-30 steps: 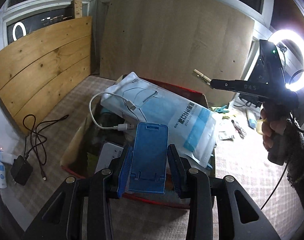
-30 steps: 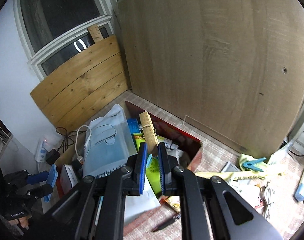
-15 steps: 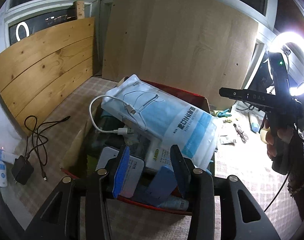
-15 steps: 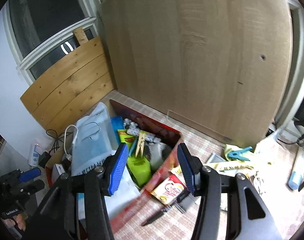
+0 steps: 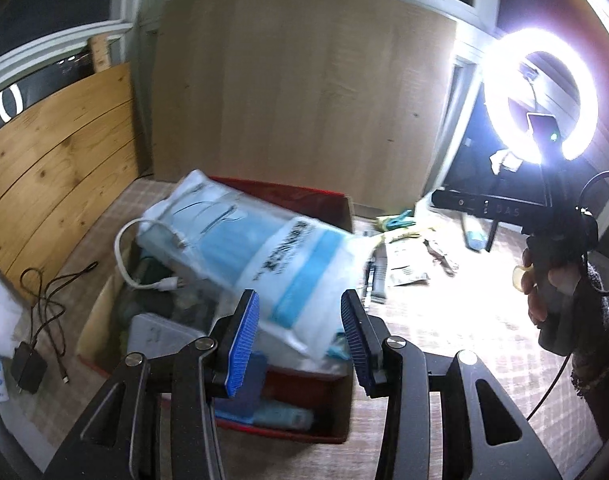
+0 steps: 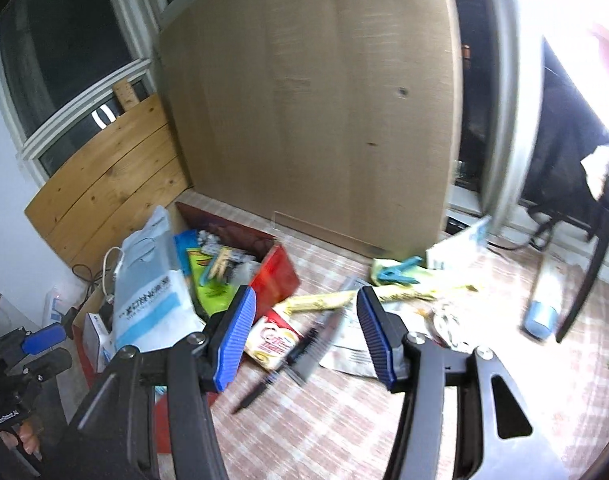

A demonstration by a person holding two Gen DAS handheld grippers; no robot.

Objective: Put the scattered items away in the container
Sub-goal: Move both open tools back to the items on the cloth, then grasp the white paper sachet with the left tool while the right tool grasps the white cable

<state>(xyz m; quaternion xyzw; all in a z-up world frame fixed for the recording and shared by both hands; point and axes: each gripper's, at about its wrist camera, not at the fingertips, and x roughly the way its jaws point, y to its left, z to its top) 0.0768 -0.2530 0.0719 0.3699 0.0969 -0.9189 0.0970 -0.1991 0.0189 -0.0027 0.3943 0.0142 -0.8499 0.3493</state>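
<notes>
The red-walled cardboard box (image 5: 280, 196) holds a blue-and-white mask bag (image 5: 256, 248), a white cable (image 5: 122, 256) and a blue phone stand (image 5: 252, 380) lying at its near edge. My left gripper (image 5: 300, 340) hangs open above that near edge with nothing in it. In the right wrist view a wooden clothespin (image 6: 220, 266) lies inside the box (image 6: 274, 276). My right gripper (image 6: 306, 336) is open and empty over loose items beside the box: a black pen (image 6: 272, 376), a sachet packet (image 6: 272, 336), a yellow packet (image 6: 320, 300) and a teal clip (image 6: 396, 274).
A black charger and cable (image 5: 36, 344) lie left of the box. A blue tube (image 6: 542, 304) and papers lie at the right on the checked cloth. A ring light (image 5: 540, 96) glares at the right. Wooden boards stand behind the box.
Both grippers opened: the left let the blue phone stand drop into the box, the right let the wooden clothespin go into it. The right gripper then swung right over the loose items.
</notes>
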